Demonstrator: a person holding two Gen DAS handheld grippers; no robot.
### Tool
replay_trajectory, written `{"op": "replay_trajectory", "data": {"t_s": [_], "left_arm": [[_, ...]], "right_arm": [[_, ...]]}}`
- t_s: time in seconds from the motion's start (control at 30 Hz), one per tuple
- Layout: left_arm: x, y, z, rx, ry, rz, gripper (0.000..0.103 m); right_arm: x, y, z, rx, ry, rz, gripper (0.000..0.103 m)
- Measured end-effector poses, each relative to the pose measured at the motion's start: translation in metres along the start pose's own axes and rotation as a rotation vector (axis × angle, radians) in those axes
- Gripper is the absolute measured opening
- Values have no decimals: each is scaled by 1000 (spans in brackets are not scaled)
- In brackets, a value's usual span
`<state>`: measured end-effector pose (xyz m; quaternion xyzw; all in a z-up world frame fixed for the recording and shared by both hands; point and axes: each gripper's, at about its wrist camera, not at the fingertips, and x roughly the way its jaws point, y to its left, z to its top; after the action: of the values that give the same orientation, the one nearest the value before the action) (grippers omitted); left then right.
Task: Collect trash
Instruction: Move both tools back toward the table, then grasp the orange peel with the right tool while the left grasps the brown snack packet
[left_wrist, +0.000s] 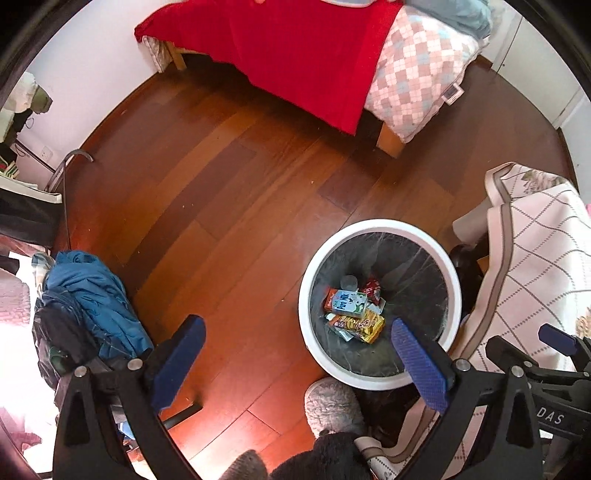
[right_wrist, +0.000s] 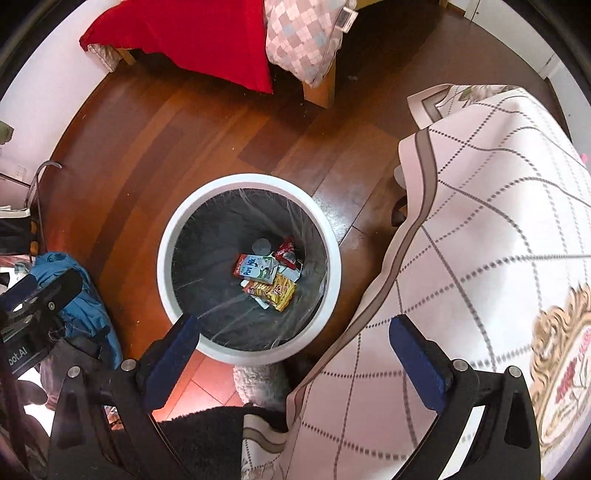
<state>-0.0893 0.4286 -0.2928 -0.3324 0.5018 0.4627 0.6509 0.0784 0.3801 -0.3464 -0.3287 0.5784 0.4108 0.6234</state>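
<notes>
Both your grippers, left gripper (left_wrist: 295, 363) and right gripper (right_wrist: 293, 354), hang with fingers spread and empty. Trash, like the milk carton (right_wrist: 255, 268), already sits at the bin's (right_wrist: 166, 236) bottom, so scan the floor (left_wrist: 221, 177) before finishing.

a reddish-brown wooden plank floor (left_wrist: 236, 177) fills the room, glossy where light falls on it. a wooden-legged bed (left_wrist: 388, 142) stands against the white wall (left_wrist: 92, 55), draped with a red blanket (left_wrist: 288, 55) and a checked pink quilt (left_wrist: 417, 81). a table under a cream lattice-patterned tablecloth (right_wrist: 480, 240) stands nearby. blue clothing (left_wrist: 96, 291) lies heaped beside the floor.
</notes>
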Motion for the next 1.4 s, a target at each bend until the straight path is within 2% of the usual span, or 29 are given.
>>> {"op": "replay_trajectory", "data": {"t_s": [0.23, 0.43, 0.63, 0.77, 0.87, 0.97, 1.13, 1.17, 1.23, 1.27, 1.3, 1.4], "left_arm": [[-51, -1, -8, 26, -86, -6, 103], [-108, 0, -20, 42, -183, -17, 103], [-163, -6, -38, 54, -269, -3, 103], [-189, -27, -55, 75, -311, -55, 103], [-194, -57, -70, 125, -339, -68, 103], [-187, -99, -88, 200, -362, -57, 103], [-139, -201, -127, 410, -280, -71, 103], [-133, -215, -134, 438, -265, -78, 103], [-116, -256, -157, 526, -217, -107, 103], [-110, -272, -167, 561, -189, -125, 103], [-105, -283, -176, 585, -161, -144, 103], [-95, -316, -205, 637, -51, -228, 103]], "right_arm": [[-50, 4, -19, 15, -77, 26, 103], [-108, 6, -39, 30, -179, 60, 103], [-174, -3, -66, 58, -300, 129, 103], [-218, -26, -100, 110, -391, 192, 103], [-240, -60, -139, 172, -434, 238, 103], [-242, -108, -184, 265, -439, 214, 103], [-221, -212, -257, 479, -374, 122, 101], [-215, -235, -273, 526, -357, 99, 98], [-204, -278, -301, 607, -326, 48, 67], [-198, -300, -317, 641, -310, 17, 61], [-194, -315, -327, 662, -301, -5, 58], [-178, -360, -353, 704, -261, -53, 57]]}}
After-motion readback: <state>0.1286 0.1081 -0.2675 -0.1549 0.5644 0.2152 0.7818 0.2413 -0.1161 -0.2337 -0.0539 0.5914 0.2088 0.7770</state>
